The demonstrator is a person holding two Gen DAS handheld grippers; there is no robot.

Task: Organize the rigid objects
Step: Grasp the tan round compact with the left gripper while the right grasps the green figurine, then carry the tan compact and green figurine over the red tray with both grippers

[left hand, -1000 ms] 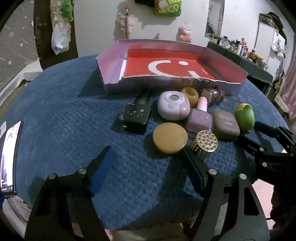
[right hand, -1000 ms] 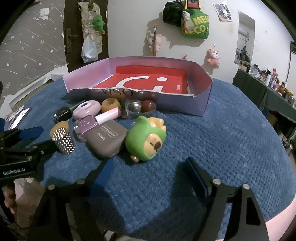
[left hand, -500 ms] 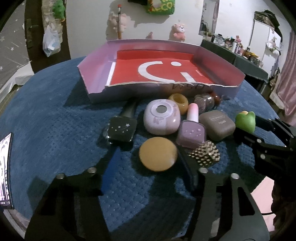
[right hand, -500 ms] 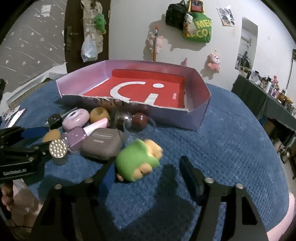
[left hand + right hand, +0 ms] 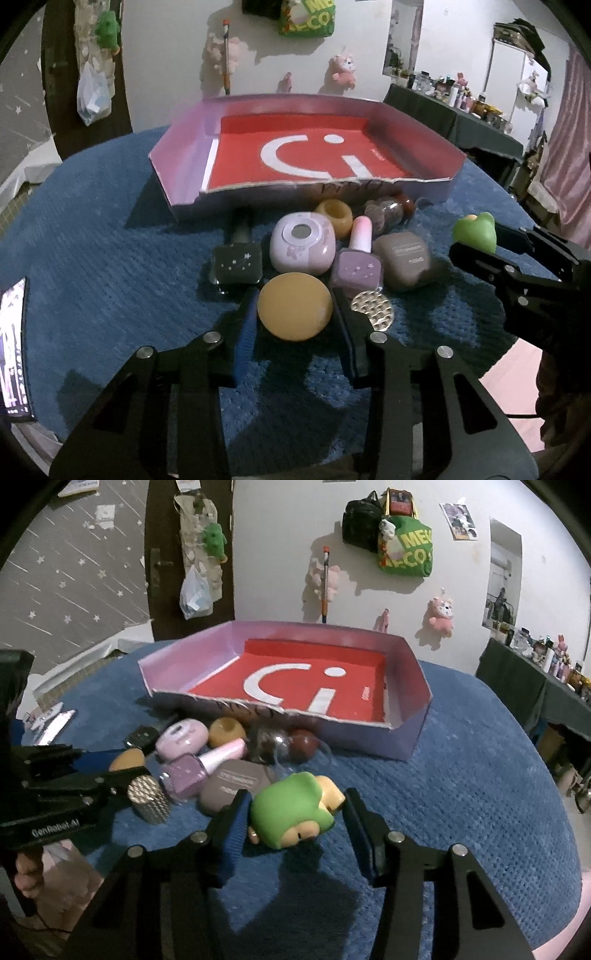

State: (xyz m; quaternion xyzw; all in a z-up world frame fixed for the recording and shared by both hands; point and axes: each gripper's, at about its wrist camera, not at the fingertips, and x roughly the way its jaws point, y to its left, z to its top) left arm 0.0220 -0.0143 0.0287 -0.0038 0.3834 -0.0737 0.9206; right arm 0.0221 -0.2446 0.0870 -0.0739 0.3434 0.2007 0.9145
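I judge the step in hand to be a double pick-up, each hand taking one object to carry into the red-floored tray (image 5: pixel 192 177); to do it well I would settle both grips squarely before lifting, then rise clear of the near wall of the tray, which stands just beyond the pile.

On my left, the left tongs (image 5: pixel 293 314) are closed in to a medium gap around the round orange compact (image 5: pixel 294 305); their blue pads sit against or just beside its two flanks, and I cannot tell whether they press yet; the compact lies flat on the blue worktop (image 5: pixel 110 258). Just outside the right pad is the studded gold cap (image 5: pixel 372 309), close enough to be knocked, so I would lift straight up. Ahead of these tongs lie a black starred bottle (image 5: pixel 236 264), a lilac round case (image 5: pixel 302 243), a lilac nail polish bottle (image 5: pixel 357 267) and a taupe eyeshadow case (image 5: pixel 404 260).

On my right, the right tongs (image 5: pixel 293 825) stand partly open around the green toy figure (image 5: pixel 291 812); the left pad touches it, the right pad looks a little apart; the toy lies tipped over, so I would close gently on its rounded body; the tray is ahead and slightly right.
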